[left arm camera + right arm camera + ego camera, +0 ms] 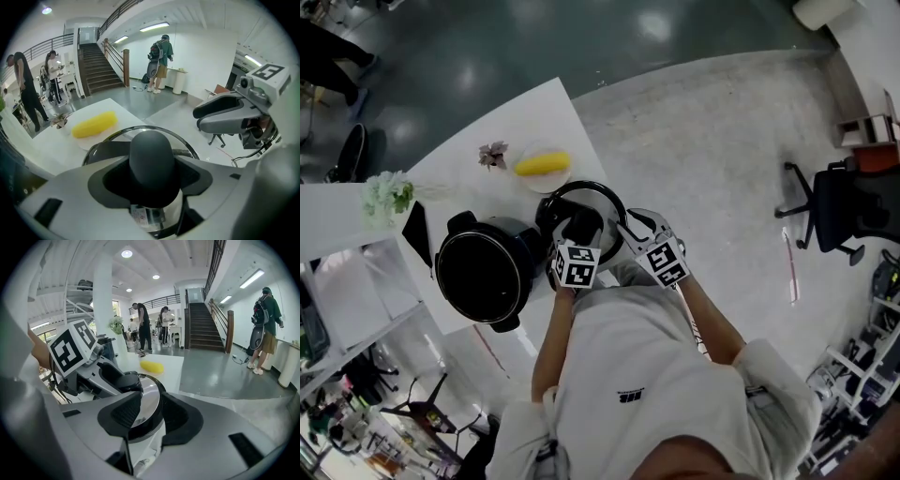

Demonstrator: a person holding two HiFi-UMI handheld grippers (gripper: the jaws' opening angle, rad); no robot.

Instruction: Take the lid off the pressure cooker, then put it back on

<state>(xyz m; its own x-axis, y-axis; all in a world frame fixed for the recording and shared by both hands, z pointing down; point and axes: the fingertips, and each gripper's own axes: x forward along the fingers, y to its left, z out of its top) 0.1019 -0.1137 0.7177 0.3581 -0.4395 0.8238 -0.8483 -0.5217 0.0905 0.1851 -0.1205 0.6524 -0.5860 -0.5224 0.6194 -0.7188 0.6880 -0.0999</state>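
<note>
The black pressure cooker pot point(483, 272) stands uncovered on the white table point(455, 164). Its steel lid point(607, 200) is just right of the pot, at the table's near right edge. My left gripper point(579, 234) reaches over the lid, and the black knob point(151, 157) sits between its jaws with a gap on each side, so it is open. My right gripper point(147, 416) is at the lid's point(149, 401) right rim, with one pad on the shiny top and the other outside the black edge, shut on it. The left gripper point(112, 376) shows in the right gripper view over the knob point(127, 380).
A plate with a yellow oblong item point(542, 166) lies behind the lid, with a small dried flower point(494, 155) beside it. White flowers point(389, 192) stand at the table's left. An office chair point(839, 202) is on the floor to the right. People stand near the stairs point(96, 70).
</note>
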